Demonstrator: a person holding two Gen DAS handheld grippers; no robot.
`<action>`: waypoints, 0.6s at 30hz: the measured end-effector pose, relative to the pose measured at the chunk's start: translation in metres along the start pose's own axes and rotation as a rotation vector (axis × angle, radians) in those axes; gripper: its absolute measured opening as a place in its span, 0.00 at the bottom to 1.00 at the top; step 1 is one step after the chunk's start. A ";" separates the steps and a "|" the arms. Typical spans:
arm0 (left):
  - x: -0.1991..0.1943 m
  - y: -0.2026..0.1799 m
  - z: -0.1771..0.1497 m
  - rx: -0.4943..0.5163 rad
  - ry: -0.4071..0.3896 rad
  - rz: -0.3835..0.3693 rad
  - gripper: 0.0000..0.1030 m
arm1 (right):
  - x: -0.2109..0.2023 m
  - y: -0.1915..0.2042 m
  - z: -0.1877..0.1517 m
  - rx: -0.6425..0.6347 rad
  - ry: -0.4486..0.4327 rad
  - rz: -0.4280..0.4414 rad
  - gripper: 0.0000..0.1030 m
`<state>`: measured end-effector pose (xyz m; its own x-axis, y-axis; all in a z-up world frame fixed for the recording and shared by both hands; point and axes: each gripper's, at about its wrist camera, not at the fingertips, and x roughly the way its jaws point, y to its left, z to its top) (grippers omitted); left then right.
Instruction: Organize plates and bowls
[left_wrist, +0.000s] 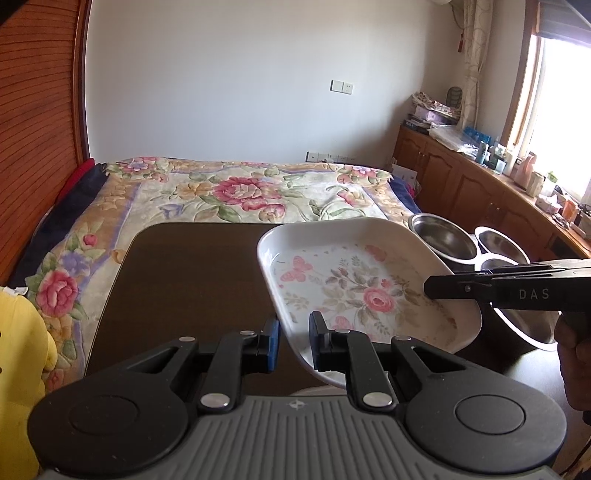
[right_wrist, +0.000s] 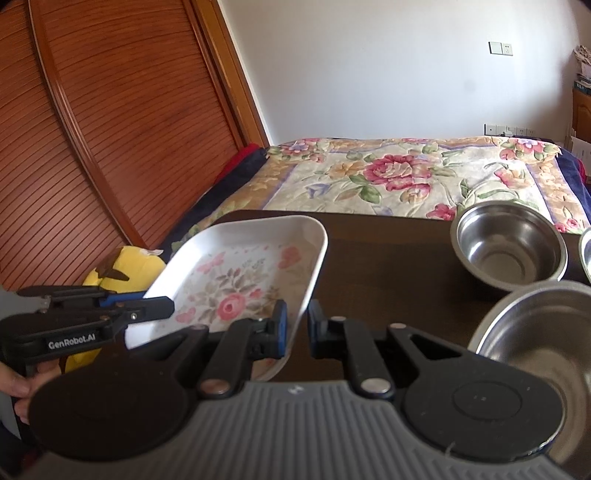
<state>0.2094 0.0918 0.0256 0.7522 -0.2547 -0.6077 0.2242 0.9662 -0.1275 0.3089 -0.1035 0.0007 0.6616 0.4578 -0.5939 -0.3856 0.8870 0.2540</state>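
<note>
I have the white rectangular floral-print plate (left_wrist: 354, 288) lifted and tilted mid-frame, both grippers — left gripper (left_wrist: 293, 341), right gripper (right_wrist: 295, 328) — pinching opposite rims. Bare dark wooden table (left_wrist: 192, 266) lies open at left; three steel bowls (right_wrist: 509, 247) crowd the right.

A: What lies beyond the dark wooden table (left_wrist: 192, 266)?
B: A bed with a floral blanket (left_wrist: 243, 192), against a white wall with a light switch (left_wrist: 341, 86).
A: And to the left?
B: A slatted wooden wardrobe door (right_wrist: 110, 110), with a yellow plush toy (right_wrist: 125, 266) below it.
A: On the right?
B: Wooden cabinets (left_wrist: 461, 177) under a curtained window (left_wrist: 561, 110), cluttered on top.
</note>
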 end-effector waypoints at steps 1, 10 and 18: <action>-0.002 -0.002 -0.002 0.002 0.000 -0.001 0.17 | -0.001 0.001 -0.002 -0.002 0.000 -0.001 0.13; -0.018 -0.006 -0.024 -0.002 0.000 -0.008 0.17 | -0.018 0.011 -0.024 -0.010 0.001 0.014 0.14; -0.028 -0.008 -0.044 -0.010 0.008 -0.009 0.17 | -0.025 0.015 -0.043 -0.021 0.024 0.037 0.14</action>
<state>0.1598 0.0933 0.0091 0.7451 -0.2631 -0.6129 0.2249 0.9642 -0.1404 0.2589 -0.1038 -0.0133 0.6314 0.4882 -0.6025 -0.4230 0.8680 0.2601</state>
